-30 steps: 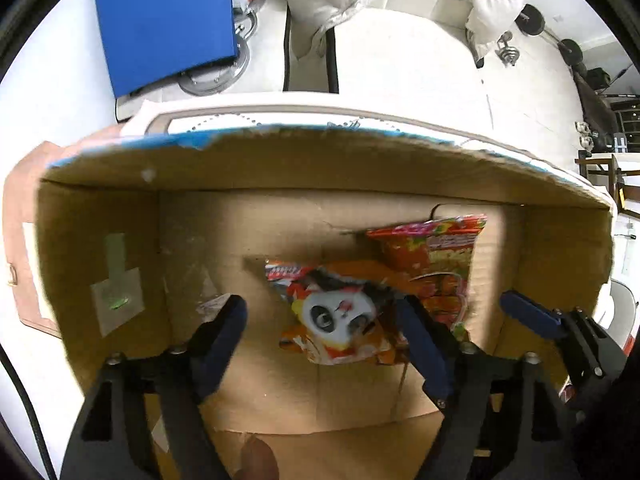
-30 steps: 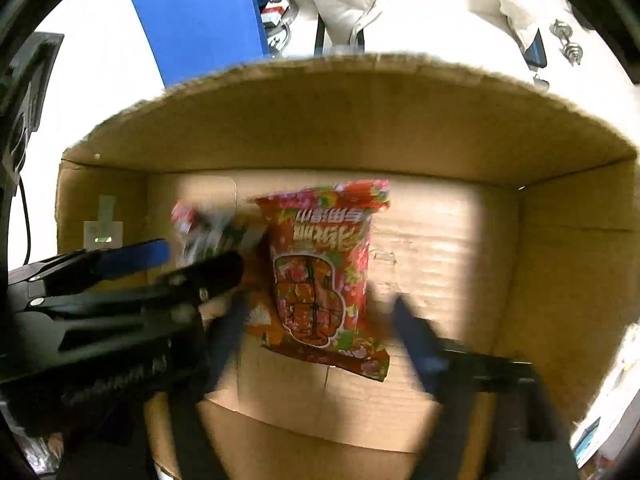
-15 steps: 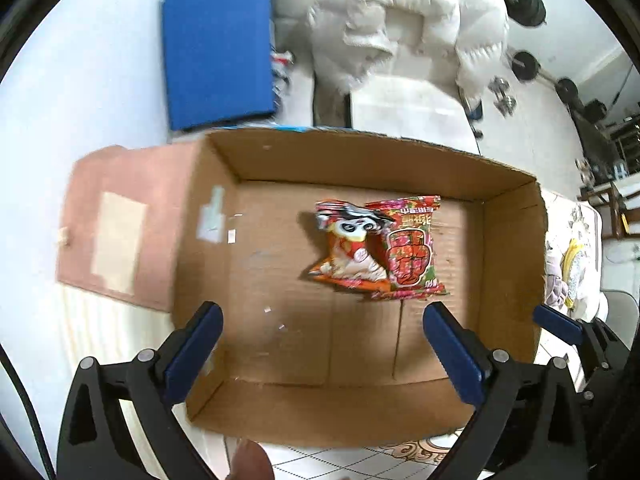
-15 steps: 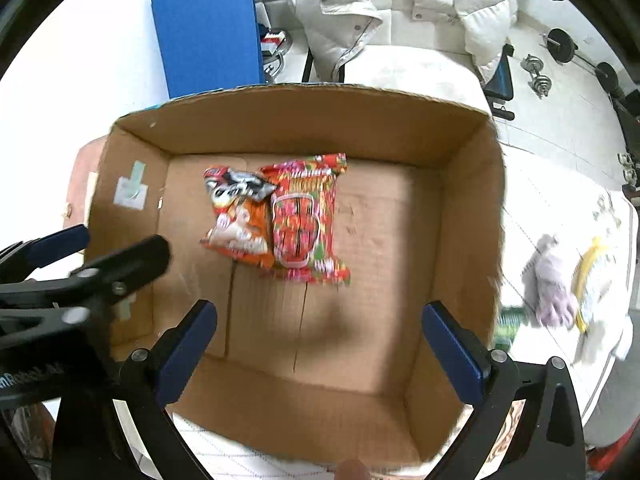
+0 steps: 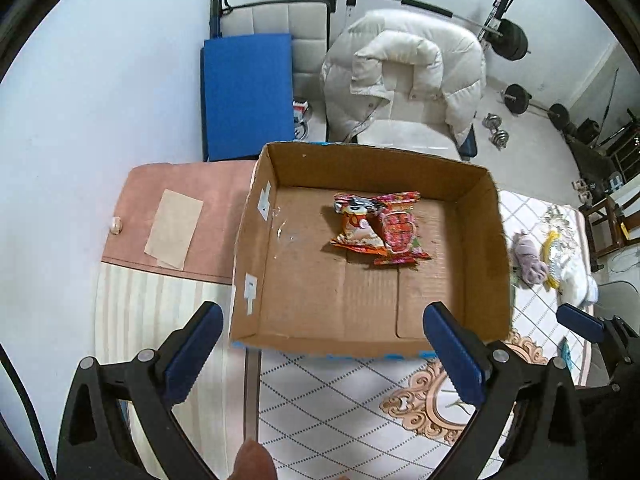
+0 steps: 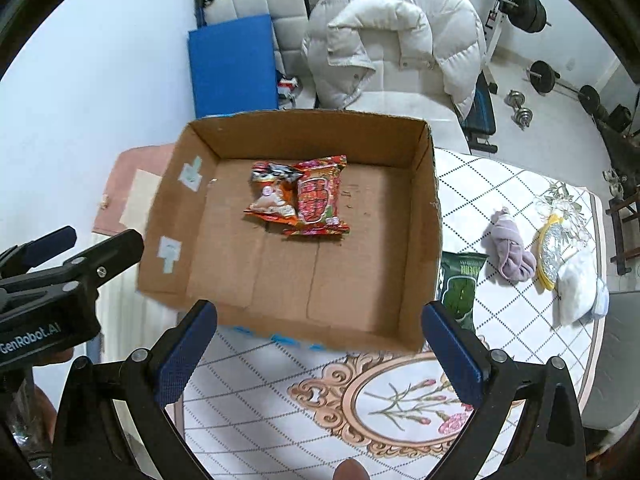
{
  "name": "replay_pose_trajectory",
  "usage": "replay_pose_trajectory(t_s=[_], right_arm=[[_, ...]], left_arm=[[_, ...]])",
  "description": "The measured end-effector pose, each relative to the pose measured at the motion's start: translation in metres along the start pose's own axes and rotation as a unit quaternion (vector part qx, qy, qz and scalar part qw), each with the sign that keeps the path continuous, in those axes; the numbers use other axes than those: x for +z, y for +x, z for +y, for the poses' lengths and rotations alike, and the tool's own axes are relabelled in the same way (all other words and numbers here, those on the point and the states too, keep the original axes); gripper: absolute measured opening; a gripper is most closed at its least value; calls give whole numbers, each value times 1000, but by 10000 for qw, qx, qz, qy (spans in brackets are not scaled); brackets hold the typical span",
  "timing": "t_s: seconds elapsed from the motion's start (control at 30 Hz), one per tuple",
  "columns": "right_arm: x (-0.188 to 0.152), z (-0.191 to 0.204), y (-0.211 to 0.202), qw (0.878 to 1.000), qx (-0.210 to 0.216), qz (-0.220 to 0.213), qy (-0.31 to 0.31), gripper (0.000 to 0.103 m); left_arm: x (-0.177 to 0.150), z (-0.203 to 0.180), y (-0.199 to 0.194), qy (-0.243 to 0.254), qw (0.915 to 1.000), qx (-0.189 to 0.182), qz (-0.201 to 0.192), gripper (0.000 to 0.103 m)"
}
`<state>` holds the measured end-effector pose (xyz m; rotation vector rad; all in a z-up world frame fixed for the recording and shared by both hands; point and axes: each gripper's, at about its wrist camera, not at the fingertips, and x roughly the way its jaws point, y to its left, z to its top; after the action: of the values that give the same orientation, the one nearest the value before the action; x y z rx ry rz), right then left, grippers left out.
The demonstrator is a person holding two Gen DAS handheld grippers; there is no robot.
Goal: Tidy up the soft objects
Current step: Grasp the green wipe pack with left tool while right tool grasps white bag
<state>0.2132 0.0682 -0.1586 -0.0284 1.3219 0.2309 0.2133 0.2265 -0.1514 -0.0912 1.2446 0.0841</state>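
The two crinkly snack packets, an orange one with a panda face (image 5: 357,226) and a red one printed with a grid of sweets (image 5: 398,229), are lying side by side on the floor of the open brown cardboard box (image 5: 486,240), toward its far wall, their edges overlapping. A second ago I was down inside that box with a packet between each pair of jaws; now both packets are sitting free, and both cameras are taking in the whole box from above, so I am pulling up and back out of it. My left gripper (image 5: 324,344) has just been opening its jaws and is now standing wide with nothing between them; my right gripper (image 6: 318,340) has done the same and is equally empty.

That means this drop is finished, and I am judging that the next soft things are waiting outside the box. On the patterned cloth covering the surface (image 6: 500,184), to the right of the box, a dark green snack bag (image 6: 460,284) is leaning just beside the box wall. Beyond it are lying a rolled lilac cloth (image 6: 510,246), a yellow-rimmed item that may be a sponge or a foil pack (image 6: 552,250), and a folded white cloth (image 6: 576,284). These are still to be gathered.
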Motion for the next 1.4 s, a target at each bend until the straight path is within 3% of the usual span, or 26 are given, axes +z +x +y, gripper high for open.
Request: replay_pose_trajectory(t_s=[0.33, 0.53, 0.7, 0.8, 0.87, 0.97, 1.07, 1.13, 1.17, 1.3, 1.4], right_arm=[[-27, 2, -43, 9995, 218, -227, -11, 103], [-36, -31, -62, 9980, 447, -418, 181, 103], [-41, -112, -80, 9965, 133, -544, 626, 103], [-43, -182, -81, 9947, -144, -399, 939, 103], [-44, -230, -78, 9930, -424, -251, 1072, 103], [-42, -298, -64, 9901, -786, 70, 1164, 103], [-37, -356, -44, 9872, -1016, 386, 1170, 103], [-35, -380, -33, 9865, -1057, 512, 1144, 103], [-32, -392, -26, 9864, -1045, 581, 1127, 103], [-25, -423, -5, 9862, -1028, 759, 1053, 103], [-20, -430, 13, 9876, -899, 856, 960, 103]], left_arm=[[-23, -17, -38, 121, 9996, 40, -266, 103], [-20, -53, -51, 180, 9991, 34, -381, 103], [-11, -126, -42, 373, 9989, -154, -246, 103], [-5, -184, -12, 524, 9981, -323, 25, 103], [0, -229, 19, 893, 9949, -292, 367, 103], [8, -301, 82, 1716, 9792, -14, 1079, 102], [12, -346, 133, 2245, 9622, 417, 1481, 100], [13, -369, 166, 2648, 9450, 634, 1814, 100], [13, -381, 186, 2889, 9317, 806, 2049, 100], [10, -393, 235, 3304, 8976, 1366, 2580, 100], [5, -397, 259, 3405, 8816, 1569, 2868, 100]])
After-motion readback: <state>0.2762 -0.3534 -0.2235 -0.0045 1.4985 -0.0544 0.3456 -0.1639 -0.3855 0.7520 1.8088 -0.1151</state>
